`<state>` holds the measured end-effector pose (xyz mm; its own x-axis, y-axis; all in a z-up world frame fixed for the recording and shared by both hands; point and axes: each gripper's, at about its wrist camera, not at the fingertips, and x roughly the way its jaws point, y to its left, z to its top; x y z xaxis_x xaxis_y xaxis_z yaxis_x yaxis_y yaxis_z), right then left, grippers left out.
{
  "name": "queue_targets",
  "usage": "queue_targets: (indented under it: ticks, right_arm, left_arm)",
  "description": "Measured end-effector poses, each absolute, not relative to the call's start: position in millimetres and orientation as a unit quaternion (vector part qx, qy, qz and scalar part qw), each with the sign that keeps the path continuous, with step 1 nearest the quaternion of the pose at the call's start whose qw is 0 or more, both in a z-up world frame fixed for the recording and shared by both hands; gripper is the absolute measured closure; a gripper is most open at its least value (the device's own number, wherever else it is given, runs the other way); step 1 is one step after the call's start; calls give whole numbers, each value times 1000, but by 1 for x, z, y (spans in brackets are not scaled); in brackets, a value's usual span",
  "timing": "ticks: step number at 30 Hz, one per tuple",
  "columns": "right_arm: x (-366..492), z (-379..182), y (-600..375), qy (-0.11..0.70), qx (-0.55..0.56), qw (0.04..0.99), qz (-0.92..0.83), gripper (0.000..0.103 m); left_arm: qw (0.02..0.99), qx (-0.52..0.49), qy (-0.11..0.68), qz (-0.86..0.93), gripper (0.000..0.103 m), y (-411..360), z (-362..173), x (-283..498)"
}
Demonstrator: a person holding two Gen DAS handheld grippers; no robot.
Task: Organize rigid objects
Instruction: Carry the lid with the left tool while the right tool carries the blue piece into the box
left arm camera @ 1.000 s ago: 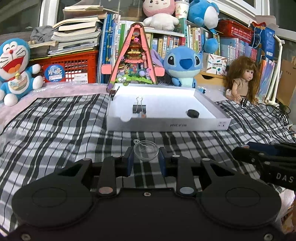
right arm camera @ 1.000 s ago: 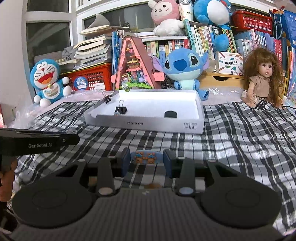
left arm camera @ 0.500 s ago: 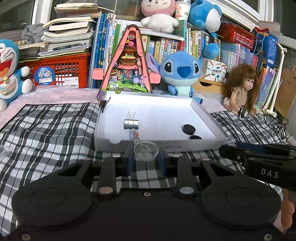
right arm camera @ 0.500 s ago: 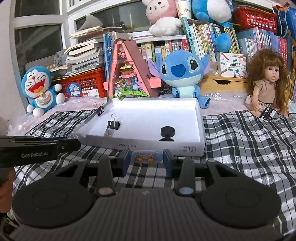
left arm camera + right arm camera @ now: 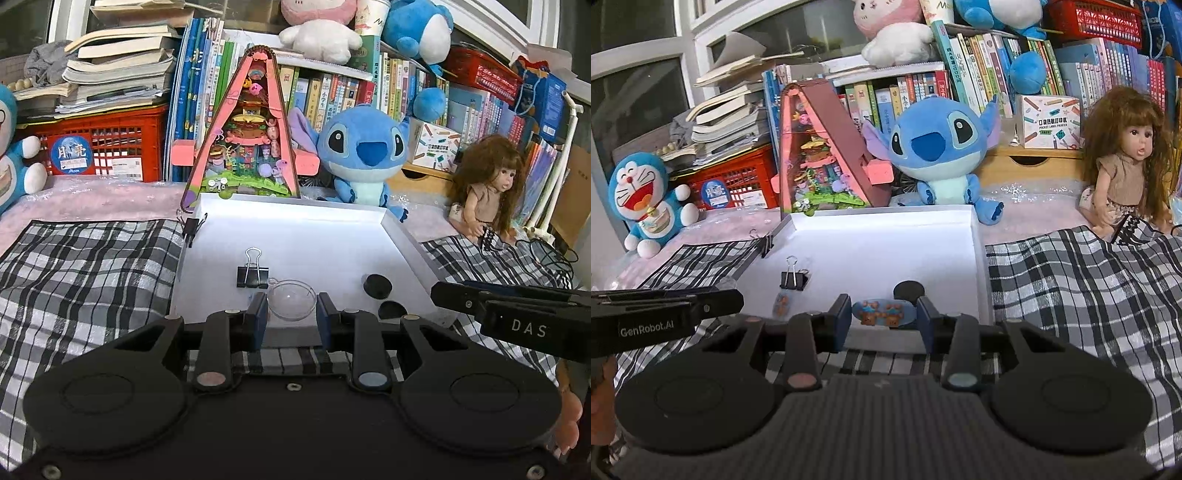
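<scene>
The little clear plastic dish (image 5: 291,304) sits pinched between the fingers of the left gripper (image 5: 289,315), held by its rim on two opposite sides, just over the near edge of the white tray (image 5: 400,230). It looks feather-light and stiff but thin-walled and slick, so I'd judge a squeeze across the rim is the right hold, and only a gentle one; too hard and it could pop out or crack. The small loop tab on its far-left rim seems too tiny to take. The right gripper (image 5: 882,317) has its fingers clamped on the ends of a flat blue oval piece printed with bears (image 5: 884,312), also hanging at the near edge of the tray; that one looks rigid, thin and smooth, likely to pivot if held off centre, so gripping end to end as it is seems sound. Inside the tray, a black binder clip (image 5: 252,275) stands just beyond the dish, a black round disc (image 5: 377,285) lies to the right of it, and a second bear-printed piece (image 5: 782,304) lies near the front-left wall. Another binder clip (image 5: 191,229) bites the tray's far-left corner. The tray rests on a checked cloth (image 5: 85,266), with a Stitch plush (image 5: 364,155) and a doll (image 5: 489,192) behind it.
</scene>
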<state>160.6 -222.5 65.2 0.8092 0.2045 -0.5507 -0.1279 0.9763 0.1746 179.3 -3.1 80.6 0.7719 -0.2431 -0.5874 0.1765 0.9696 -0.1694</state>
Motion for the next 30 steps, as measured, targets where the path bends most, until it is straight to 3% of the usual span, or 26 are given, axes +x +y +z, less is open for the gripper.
queue_targets:
  ticks: [18, 30]
  right_arm:
    - [242, 54, -225, 369, 106, 920, 83, 59]
    - [282, 40, -214, 386, 68, 918, 61, 59]
  left_arm:
    - [919, -88, 361, -129, 77, -9, 58, 256]
    - [923, -86, 364, -88, 77, -9, 43, 306]
